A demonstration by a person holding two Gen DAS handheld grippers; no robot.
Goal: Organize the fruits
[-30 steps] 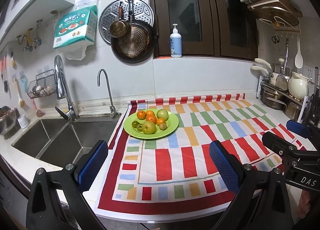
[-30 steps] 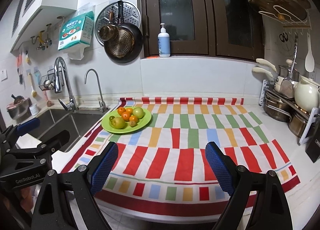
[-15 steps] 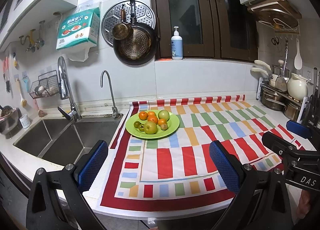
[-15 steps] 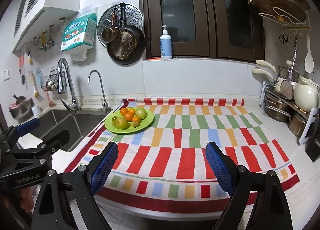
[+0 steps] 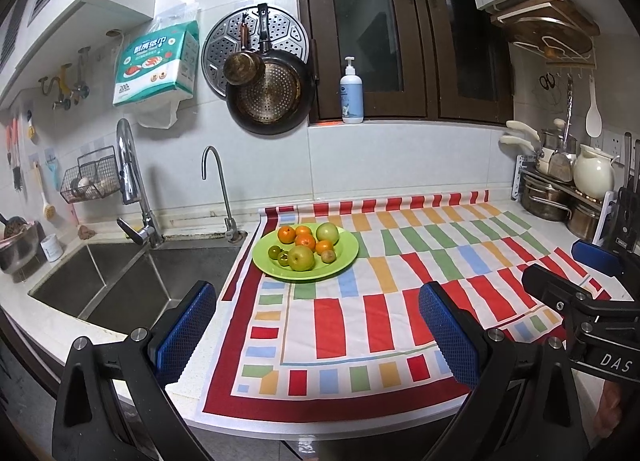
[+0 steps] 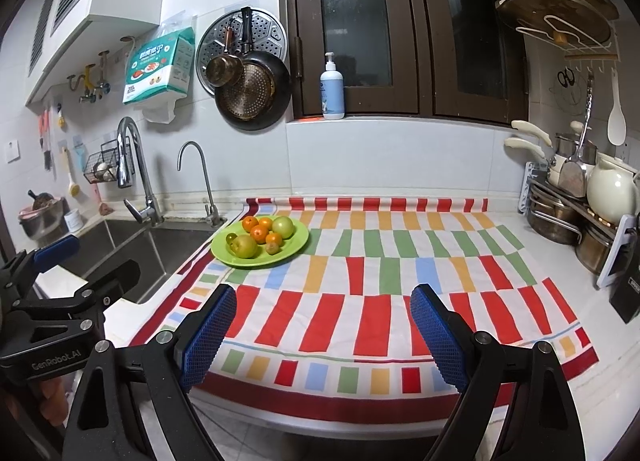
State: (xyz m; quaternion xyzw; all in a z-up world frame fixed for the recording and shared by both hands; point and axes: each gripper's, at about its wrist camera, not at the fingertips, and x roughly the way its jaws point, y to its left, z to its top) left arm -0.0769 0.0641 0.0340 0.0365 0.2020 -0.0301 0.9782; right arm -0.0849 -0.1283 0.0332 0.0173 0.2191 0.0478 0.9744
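Note:
A green plate sits at the back left of a striped cloth, beside the sink. It holds several small oranges, two larger yellow-green fruits and a few small green and brown ones. My left gripper is open and empty, near the counter's front edge, well short of the plate. My right gripper is open and empty, over the cloth's front edge. Each gripper shows at the side of the other's view.
A double steel sink with two taps lies left of the cloth. A rack of pots and a cream jug stand at the right. Pans hang on the back wall; a pump bottle stands on the sill.
Both views have shifted slightly left and back, so the plate sits a little further right in frame. Both grippers stay open. Nothing on the counter has moved.

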